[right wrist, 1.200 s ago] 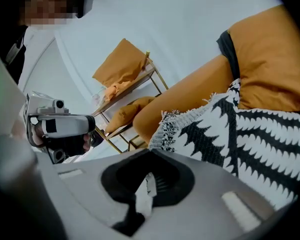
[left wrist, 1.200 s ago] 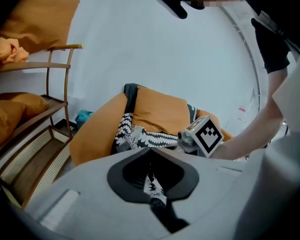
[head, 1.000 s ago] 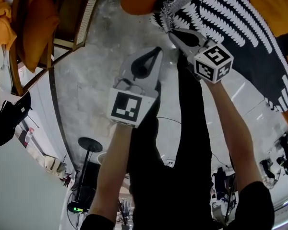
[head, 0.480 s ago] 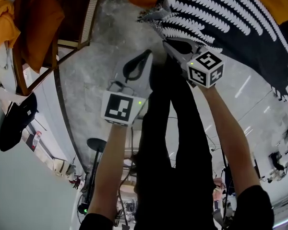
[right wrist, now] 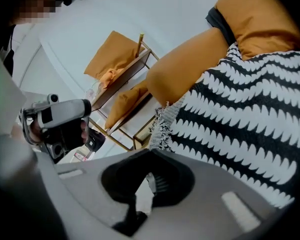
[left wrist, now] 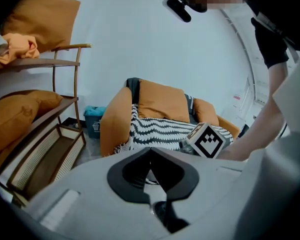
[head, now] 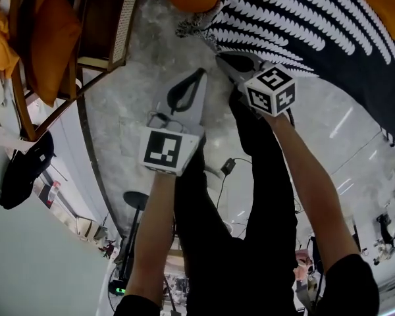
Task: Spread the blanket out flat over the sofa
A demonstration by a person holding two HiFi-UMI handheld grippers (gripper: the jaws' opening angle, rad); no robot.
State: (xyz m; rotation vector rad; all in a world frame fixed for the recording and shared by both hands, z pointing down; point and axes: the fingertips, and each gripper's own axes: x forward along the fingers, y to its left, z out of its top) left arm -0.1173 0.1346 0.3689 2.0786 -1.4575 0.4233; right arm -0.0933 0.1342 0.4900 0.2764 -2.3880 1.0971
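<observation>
Compared with a second ago, the right gripper (head: 221, 56) has slid a bit to the left in the head view. The blanket's fringed corner (head: 192, 25), which was right at the tips back then, now sits off to their left. The left gripper (head: 201, 71) has barely shifted.

Biggest stuff first. It's all on a grey concrete floor (head: 138, 64). The orange fabric sofa (left wrist: 159, 100) has padded arms and loose back cushions. The black blanket with white wavy stripes (head: 316, 38) lies across the seat and down over the front edge, snug against one arm. Its fringed corner hangs at the sofa's front corner below that arm. Off to the side is a wooden shelf rack with cane panels (head: 102, 41), with orange cushions on its shelves.

The right gripper's jaws are pressed together with nothing caught in them, and the tips are close by the blanket's lower edge. I can't tell if they actually touch it. The left gripper's jaws are also pressed together and empty, and it's held over the floor just beside the right one.

A small blue bin (left wrist: 93, 119) sits near the sofa's arm.
</observation>
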